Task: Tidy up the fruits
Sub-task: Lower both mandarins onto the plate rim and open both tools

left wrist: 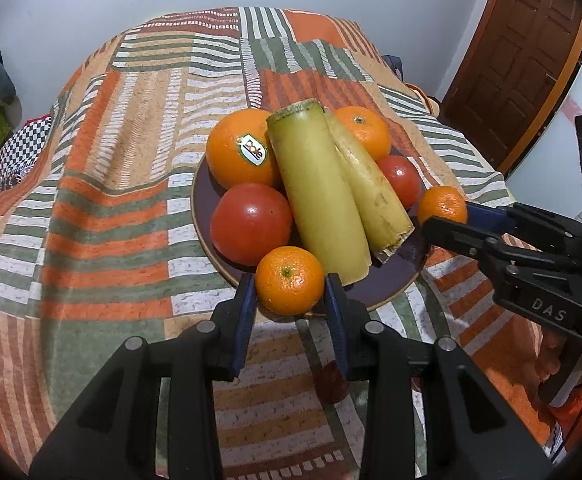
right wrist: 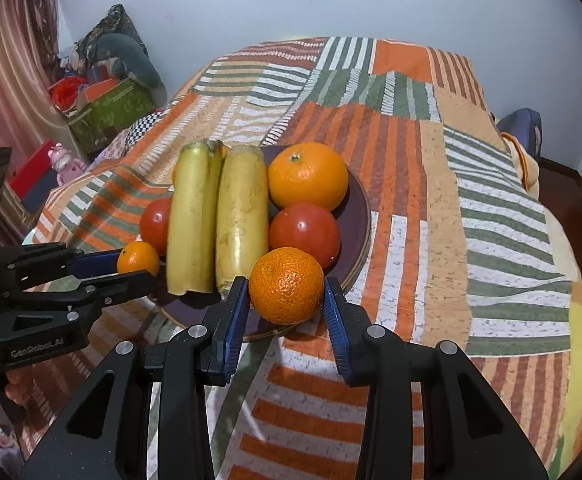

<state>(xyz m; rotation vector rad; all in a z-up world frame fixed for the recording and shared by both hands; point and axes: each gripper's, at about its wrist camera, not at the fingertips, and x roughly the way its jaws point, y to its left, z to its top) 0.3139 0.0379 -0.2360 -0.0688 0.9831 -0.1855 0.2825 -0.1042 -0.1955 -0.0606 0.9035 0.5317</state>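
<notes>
1. Your left gripper (left wrist: pixel 290 286) is clamped on a mandarin (left wrist: pixel 290 280) at the near rim of the dark plate (left wrist: pixel 387 286).
2. Your right gripper (right wrist: pixel 286 286), marked "DAS", pinches another mandarin (right wrist: pixel 287 285) at the plate's opposite edge.
3. The big orange (left wrist: pixel 241 148) on the plate wears a "Dole" sticker (left wrist: pixel 252 149).
4. "GenRobot_AI" is printed on the left tool's body.

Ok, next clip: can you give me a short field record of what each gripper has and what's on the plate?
left gripper: jaws against both sides of left mandarin, at the plate's near rim
right gripper: jaws against both sides of right mandarin, also at the rim
plate: dark, on striped cloth
on plate: two oranges, two tomatoes, two yellow-green stalk pieces side by side
unclear: whether the mandarins rest on the plate or are lifted
</notes>
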